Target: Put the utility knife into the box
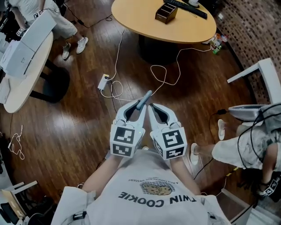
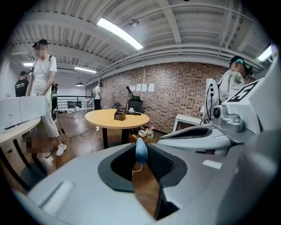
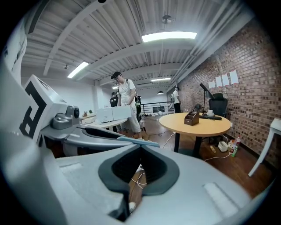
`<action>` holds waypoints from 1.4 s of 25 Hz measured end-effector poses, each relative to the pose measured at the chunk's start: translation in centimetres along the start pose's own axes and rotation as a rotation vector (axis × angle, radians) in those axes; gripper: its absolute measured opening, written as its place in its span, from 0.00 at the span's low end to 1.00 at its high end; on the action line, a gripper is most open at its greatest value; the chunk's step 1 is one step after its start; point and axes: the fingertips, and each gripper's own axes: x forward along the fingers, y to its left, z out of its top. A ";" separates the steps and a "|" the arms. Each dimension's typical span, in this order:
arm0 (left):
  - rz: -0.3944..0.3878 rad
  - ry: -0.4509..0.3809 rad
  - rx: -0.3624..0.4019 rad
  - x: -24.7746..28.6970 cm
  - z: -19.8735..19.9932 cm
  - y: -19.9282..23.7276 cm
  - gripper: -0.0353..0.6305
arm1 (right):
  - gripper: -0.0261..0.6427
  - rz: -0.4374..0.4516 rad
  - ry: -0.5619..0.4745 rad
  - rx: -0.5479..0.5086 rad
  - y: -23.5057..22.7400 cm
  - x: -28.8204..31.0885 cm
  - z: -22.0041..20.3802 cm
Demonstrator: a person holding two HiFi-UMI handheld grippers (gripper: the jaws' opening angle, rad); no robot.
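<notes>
A slim blue-grey utility knife sticks out forward from my left gripper, whose jaws are shut on it. In the left gripper view the knife's rounded end stands upright between the dark pads. My right gripper hangs right beside the left one, jaws shut with nothing between them; its tips meet. Both are held in front of the person's chest, above the wooden floor. The small brown box stands on the round table, well ahead; it also shows as the box and the box.
The round wooden table also carries a long dark bar. White cables and a power strip lie on the floor between me and it. A white table stands left; a person is nearby, another sits right.
</notes>
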 end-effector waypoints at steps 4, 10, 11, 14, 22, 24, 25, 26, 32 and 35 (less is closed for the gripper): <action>-0.039 -0.001 0.004 2.3 1.7 3.5 0.17 | 0.04 -0.033 0.002 0.005 -0.7 3.7 2.1; -0.092 0.001 0.021 5.7 4.2 9.1 0.17 | 0.04 -0.087 0.005 0.018 -2.0 9.9 5.2; -0.099 0.002 0.023 6.3 4.5 10.1 0.17 | 0.04 -0.094 0.005 0.020 -2.2 11.0 5.7; -0.119 0.006 0.026 8.2 5.6 13.1 0.17 | 0.04 -0.116 0.012 0.025 -2.8 14.2 6.9; -0.195 0.015 0.040 12.1 8.1 18.6 0.17 | 0.04 -0.196 0.027 0.052 -4.6 20.4 9.9; -0.211 0.016 0.047 12.9 8.6 19.6 0.17 | 0.04 -0.216 0.023 0.060 -5.1 21.5 10.6; -0.220 0.017 0.052 13.3 8.8 19.9 0.17 | 0.04 -0.225 0.022 0.066 -5.4 21.9 10.8; -0.228 0.019 0.057 13.8 9.0 20.3 0.17 | 0.04 -0.235 0.020 0.071 -5.7 22.2 10.9; -0.256 0.026 0.075 16.5 9.8 20.4 0.17 | 0.04 -0.267 0.018 0.099 -8.4 23.4 11.0; -0.258 0.030 0.078 18.5 10.3 20.0 0.17 | 0.04 -0.267 0.016 0.106 -10.1 23.9 10.9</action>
